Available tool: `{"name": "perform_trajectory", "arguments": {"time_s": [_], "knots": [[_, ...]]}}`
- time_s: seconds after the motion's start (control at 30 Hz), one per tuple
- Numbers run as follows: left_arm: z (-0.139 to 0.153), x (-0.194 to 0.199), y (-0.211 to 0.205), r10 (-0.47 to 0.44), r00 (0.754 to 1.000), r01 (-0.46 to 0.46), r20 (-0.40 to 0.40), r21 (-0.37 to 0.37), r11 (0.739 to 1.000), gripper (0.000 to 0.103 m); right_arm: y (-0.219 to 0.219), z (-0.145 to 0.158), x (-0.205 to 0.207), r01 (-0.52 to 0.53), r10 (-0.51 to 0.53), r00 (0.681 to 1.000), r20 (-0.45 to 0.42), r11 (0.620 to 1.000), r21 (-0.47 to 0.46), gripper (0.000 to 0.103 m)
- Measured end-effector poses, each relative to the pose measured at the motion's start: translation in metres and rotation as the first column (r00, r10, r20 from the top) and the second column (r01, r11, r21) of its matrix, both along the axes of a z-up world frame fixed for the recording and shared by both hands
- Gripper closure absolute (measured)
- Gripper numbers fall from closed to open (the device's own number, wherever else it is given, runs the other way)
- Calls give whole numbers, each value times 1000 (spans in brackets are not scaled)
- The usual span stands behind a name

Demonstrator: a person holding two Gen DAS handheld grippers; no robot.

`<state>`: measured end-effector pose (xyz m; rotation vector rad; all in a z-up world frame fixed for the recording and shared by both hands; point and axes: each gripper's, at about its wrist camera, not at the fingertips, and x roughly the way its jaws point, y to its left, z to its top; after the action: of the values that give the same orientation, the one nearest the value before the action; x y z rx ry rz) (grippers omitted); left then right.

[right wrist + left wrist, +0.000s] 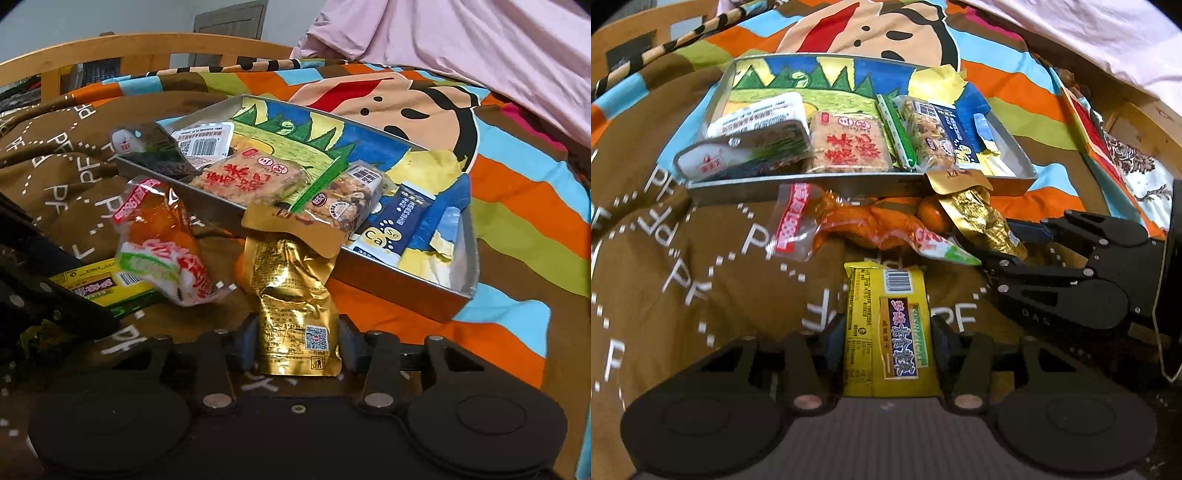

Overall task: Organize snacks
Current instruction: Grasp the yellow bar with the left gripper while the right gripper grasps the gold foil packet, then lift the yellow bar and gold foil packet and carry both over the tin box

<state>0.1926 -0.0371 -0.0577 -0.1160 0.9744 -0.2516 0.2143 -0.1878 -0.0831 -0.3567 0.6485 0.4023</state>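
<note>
A shallow metal tray (849, 181) (399, 291) with a drawn lining lies on the bedspread and holds several snack packs. My left gripper (888, 343) is shut on a yellow biscuit pack (886, 332), which also shows in the right wrist view (99, 282). My right gripper (297, 343) is shut on a gold foil pouch (291, 291) whose top leans on the tray's near wall; the pouch also shows in the left wrist view (979, 218), with the right gripper (1001, 240) beside it. An orange snack bag (864, 229) (162, 251) lies before the tray.
The colourful striped bedspread (517, 221) covers the bed. A wooden bed rail (147, 46) runs behind. A pink sheet (480, 55) lies at the back right. A patterned cloth (1126, 162) lies at the right.
</note>
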Motion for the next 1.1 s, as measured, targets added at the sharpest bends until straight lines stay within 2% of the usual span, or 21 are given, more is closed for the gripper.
{"name": "perform_trajectory", "arguments": {"time_s": [0.2, 0.33, 0.6, 0.77, 0.97, 1.1], "knots": [[2, -17, 8, 28, 999, -30, -30, -63, 998, 51, -4, 10, -23, 39, -38, 999, -27, 999, 14, 61], [5, -32, 9, 28, 1000, -29, -14, -59, 998, 51, -10, 17, -40, 76, -73, 995, -61, 996, 53, 61], [17, -56, 10, 8, 999, -4, 47, -70, 998, 51, -10, 30, -77, 100, -98, 995, -30, 993, 69, 61], [25, -61, 13, 19, 997, -11, 72, -106, 994, 51, -12, 40, -98, 108, -107, 994, -6, 991, 85, 61], [43, -65, 15, 46, 985, -17, 163, -176, 984, 51, -19, 58, -105, 124, -135, 988, 70, 982, 144, 61], [60, -63, 15, 60, 963, -8, 262, -196, 981, 51, -25, 71, -104, 136, -162, 978, 131, 973, 188, 61]]}}
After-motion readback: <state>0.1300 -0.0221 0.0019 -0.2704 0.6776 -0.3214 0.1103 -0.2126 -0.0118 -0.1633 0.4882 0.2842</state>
